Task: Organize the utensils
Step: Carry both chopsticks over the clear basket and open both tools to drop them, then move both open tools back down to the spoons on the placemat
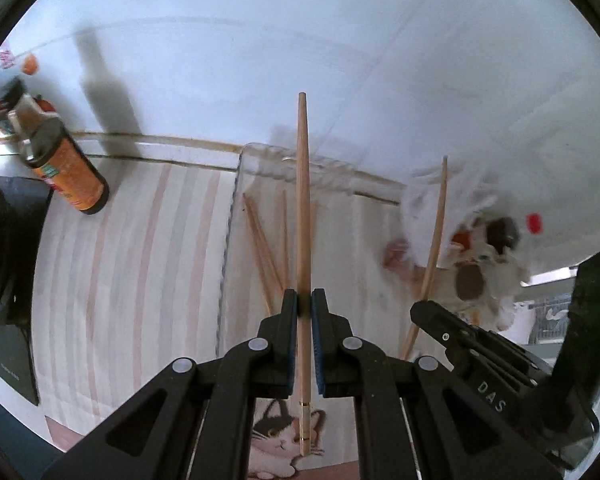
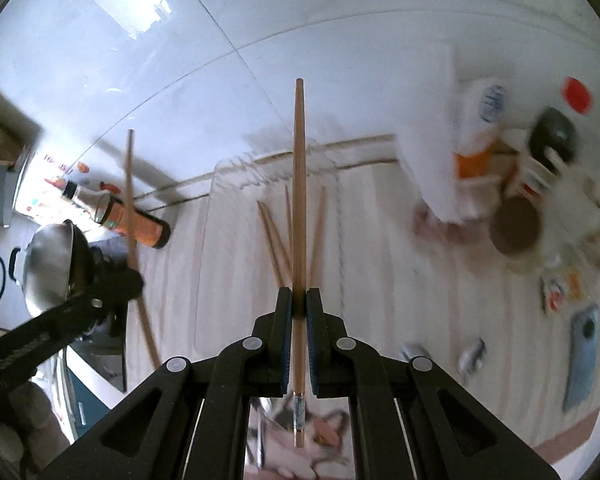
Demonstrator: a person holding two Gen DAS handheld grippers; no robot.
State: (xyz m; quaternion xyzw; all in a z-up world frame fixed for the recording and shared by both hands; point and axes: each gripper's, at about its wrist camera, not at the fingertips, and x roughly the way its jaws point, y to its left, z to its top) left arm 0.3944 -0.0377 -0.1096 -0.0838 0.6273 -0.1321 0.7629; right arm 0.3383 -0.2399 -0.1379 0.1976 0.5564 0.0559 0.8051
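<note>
My left gripper [image 1: 304,300] is shut on a wooden chopstick [image 1: 303,200] that sticks out forward, its tip over the white wall. My right gripper [image 2: 299,300] is shut on a second chopstick [image 2: 299,200] in the same way. Both are held above a clear plastic tray [image 1: 231,220] where several more chopsticks [image 1: 262,248] lie fanned out. The tray [image 2: 204,240] and its loose chopsticks [image 2: 274,240] also show in the right wrist view. Each gripper appears in the other's view: the right gripper [image 1: 418,310] low right, the left gripper [image 2: 130,280] at the left.
An orange-labelled bottle [image 1: 68,168] stands left of the tray on a striped cloth [image 1: 140,260]. Blurred white bags, a brown-lidded jar [image 2: 514,228] and a red-capped container [image 2: 576,94] crowd the right. A steel pan [image 2: 48,264] sits far left, a phone [image 2: 584,356] lies at the right.
</note>
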